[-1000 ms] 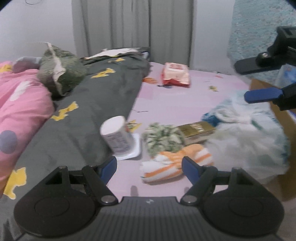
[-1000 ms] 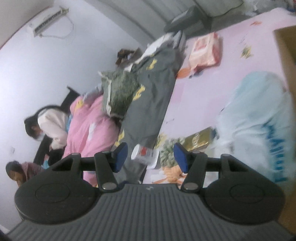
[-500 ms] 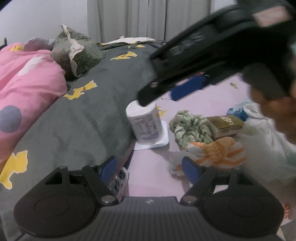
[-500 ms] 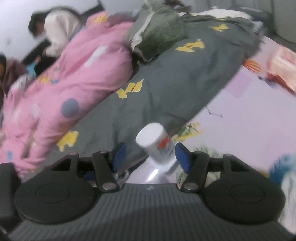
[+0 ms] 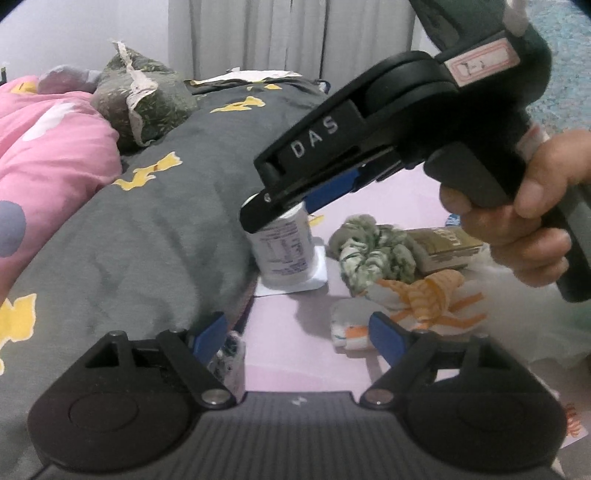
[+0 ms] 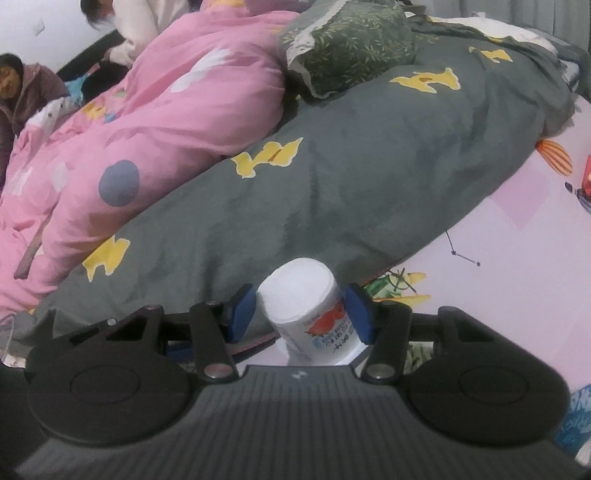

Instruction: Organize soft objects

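A: What lies behind the bed?

B: A plain white wall (image 5: 74, 33), and pale grey pleated curtains (image 5: 288, 33) hanging to the bedding.

A: And on the right?

B: A fuzzy teal surface (image 5: 569, 70) by the wall; I can't tell what.

A: The light?

B: Dim, even. A dark headboard (image 6: 88, 48) stands against a white wall.

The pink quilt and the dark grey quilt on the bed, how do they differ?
The pink quilt carries white patches and a blue-grey dot, while the dark grey quilt carries yellow shapes. In the right wrist view the pink quilt lies to the left, away from the lilac sheet; the dark grey quilt lies beside that sheet, with the white upside-down yogurt cup at its edge. Both are puffy, rumpled bedding lying side by side.
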`<state>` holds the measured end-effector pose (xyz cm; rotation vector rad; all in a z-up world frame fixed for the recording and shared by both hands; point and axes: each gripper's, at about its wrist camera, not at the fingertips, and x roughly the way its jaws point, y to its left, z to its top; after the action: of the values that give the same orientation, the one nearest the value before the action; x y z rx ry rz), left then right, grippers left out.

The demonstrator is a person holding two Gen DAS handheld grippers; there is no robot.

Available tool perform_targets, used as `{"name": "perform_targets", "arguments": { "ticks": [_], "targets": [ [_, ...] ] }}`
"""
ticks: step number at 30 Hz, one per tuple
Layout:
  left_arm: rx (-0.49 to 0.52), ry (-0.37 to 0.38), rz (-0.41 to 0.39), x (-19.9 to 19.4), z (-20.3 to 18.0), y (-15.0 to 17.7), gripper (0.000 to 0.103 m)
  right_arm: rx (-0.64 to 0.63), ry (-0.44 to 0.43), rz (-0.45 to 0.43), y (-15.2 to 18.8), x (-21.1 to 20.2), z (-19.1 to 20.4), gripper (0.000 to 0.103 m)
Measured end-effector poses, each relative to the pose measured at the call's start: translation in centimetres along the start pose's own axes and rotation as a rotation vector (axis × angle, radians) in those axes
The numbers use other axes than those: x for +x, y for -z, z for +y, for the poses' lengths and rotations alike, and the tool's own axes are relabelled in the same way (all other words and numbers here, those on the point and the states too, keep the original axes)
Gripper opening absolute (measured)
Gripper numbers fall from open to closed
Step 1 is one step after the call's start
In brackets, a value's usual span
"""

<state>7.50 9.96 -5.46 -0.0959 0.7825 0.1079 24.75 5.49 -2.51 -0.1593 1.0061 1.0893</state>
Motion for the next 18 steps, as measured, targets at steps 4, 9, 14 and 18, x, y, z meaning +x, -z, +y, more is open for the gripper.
{"name": "perform_targets", "arguments": {
  "ticks": [4, 9, 14, 18],
  "targets": [
    [0.028, 0.011, -0.034, -0.5, -0.8, 0.0, 0.085, 0.294, -0.206, -0.024, -0.1, -1.3, -4.3, 0.015],
    [0.038, 0.016, -0.053, -0.5, -1.4, 0.0, 0.085, 0.471, -0.251, -0.08, 0.3, -3.4, -8.2, 0.018],
    [0.053, -0.005, -0.054, 0.2, -1.9, 0.2, 0.083, 0.272, -0.191, -0.027, -0.1, -3.2, -4.8, 0.054],
    [0.052, -0.011, -0.039, 0.6, -1.7, 0.5, 0.083, 0.038, -0.116, 0.039, -0.5, -1.2, -0.4, 0.066]
  ]
}}
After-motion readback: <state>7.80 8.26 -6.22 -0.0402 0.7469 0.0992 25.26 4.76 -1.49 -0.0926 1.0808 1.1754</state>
